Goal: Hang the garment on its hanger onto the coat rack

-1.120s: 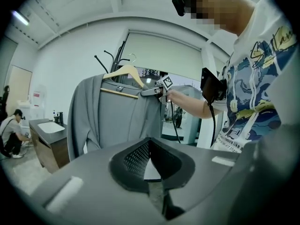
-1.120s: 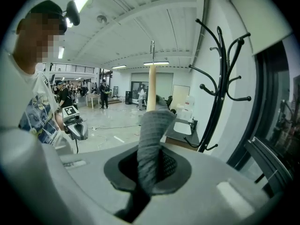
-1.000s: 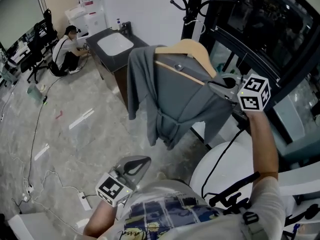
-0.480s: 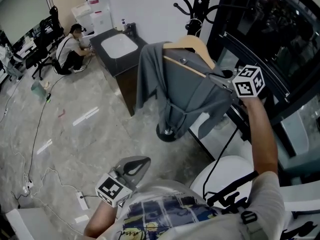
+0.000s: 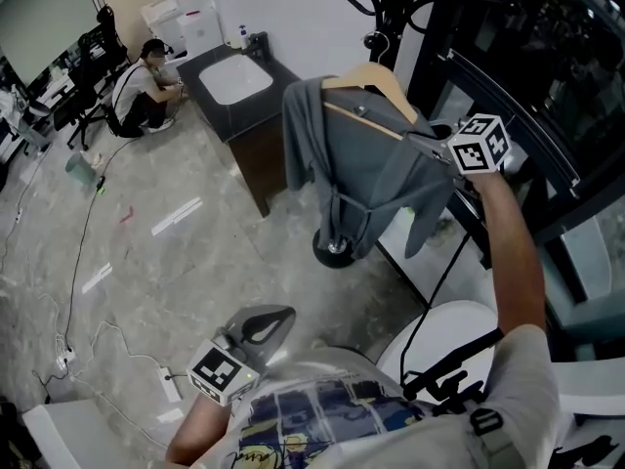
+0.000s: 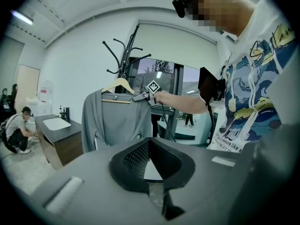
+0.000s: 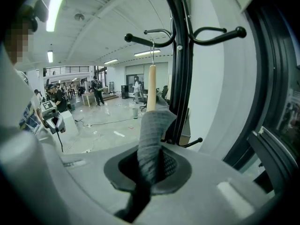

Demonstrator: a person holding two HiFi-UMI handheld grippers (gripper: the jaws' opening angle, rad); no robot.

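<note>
- The grey soft-knit garment hangs on a pale wooden hanger in the upper middle of the head view, held up in the air, its hem above the floor.
- The right gripper has its jaws closed narrow on the garment's shoulder, over the end of the hanger; in the right gripper view the grey cloth runs straight between them.
- The hanger's thin metal hook rises just beside a curved arm of the black metal coat rack. Whether it already rests on that arm I cannot tell.
- By my reading the carry is nearly done. What is left is seating the hook on an arm and letting go.
- The left gripper sits at the lower middle of the frame, near the person's chest, jaws together with nothing between them.
- Writing: the blue-printed white T-shirt carries a line of text near its hem, too small to read with confidence. The marker cubes show square patterns, no words.
</note>
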